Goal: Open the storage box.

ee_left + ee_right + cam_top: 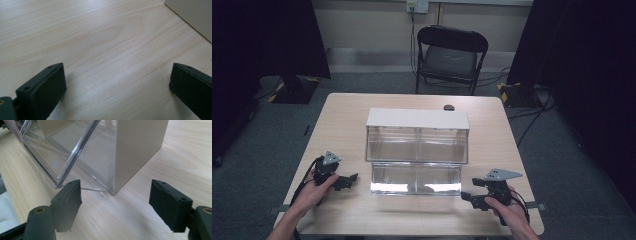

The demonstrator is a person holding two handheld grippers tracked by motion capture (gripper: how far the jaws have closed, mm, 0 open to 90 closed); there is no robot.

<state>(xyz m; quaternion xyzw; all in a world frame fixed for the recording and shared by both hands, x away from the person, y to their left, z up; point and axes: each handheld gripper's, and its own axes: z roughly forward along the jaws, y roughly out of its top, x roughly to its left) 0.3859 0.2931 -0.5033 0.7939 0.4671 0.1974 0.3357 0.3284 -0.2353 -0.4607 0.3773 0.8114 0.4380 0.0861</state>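
Storage box (417, 150), centre of the high view: white top, clear tilt-out bins, lower pair tipped open. Right gripper (468, 196), lower right, points level at its corner, jaws parted, nothing held. Left gripper (353, 178), lower left, rests released on the table (342, 115).

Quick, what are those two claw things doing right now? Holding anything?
Left gripper: open, nothing between its jaws, just bare table.
Right gripper: open, holding nothing, pointed at the corner of the clear bin box.
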